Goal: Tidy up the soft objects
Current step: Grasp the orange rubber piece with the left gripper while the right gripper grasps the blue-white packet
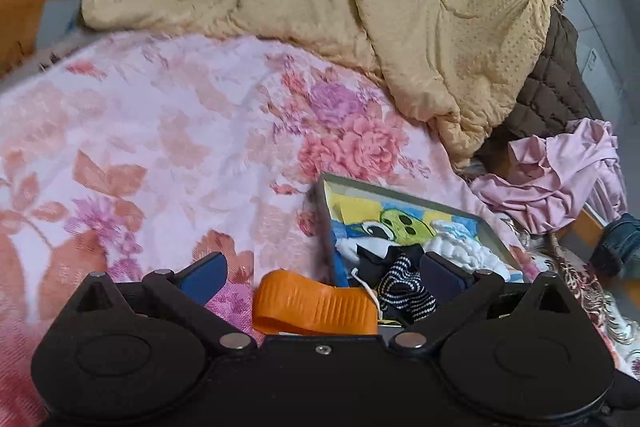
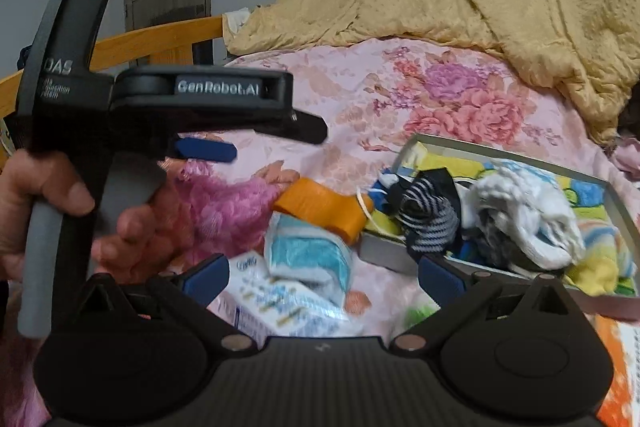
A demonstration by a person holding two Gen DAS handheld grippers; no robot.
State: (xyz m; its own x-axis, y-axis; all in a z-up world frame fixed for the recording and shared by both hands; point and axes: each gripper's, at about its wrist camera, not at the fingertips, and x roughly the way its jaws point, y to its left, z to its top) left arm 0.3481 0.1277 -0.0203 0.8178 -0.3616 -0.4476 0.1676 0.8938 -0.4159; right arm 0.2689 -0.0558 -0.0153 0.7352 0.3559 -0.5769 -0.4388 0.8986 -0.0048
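Observation:
A grey-rimmed tray [image 2: 616, 203] with a cartoon lining lies on the floral bed cover and holds a striped sock [image 2: 430, 223], a white knitted item [image 2: 532, 223] and other small clothes. It also shows in the left wrist view [image 1: 476, 219], with the striped sock [image 1: 406, 289] in it. An orange ribbed piece [image 1: 316, 307] lies at the tray's near left edge, between the open jaws of my left gripper [image 1: 320, 273]. In the right wrist view the orange piece [image 2: 324, 207] lies past my open right gripper [image 2: 322, 273], which hovers over a blue-white packet [image 2: 308, 259].
A tan quilt [image 1: 360, 7] is heaped at the back of the bed. A brown quilted jacket [image 1: 556, 91] and a pink garment [image 1: 560, 179] lie at the right. A printed white pack [image 2: 272, 307] lies under the right gripper. A wooden bed rail [image 2: 160, 39] runs at the left.

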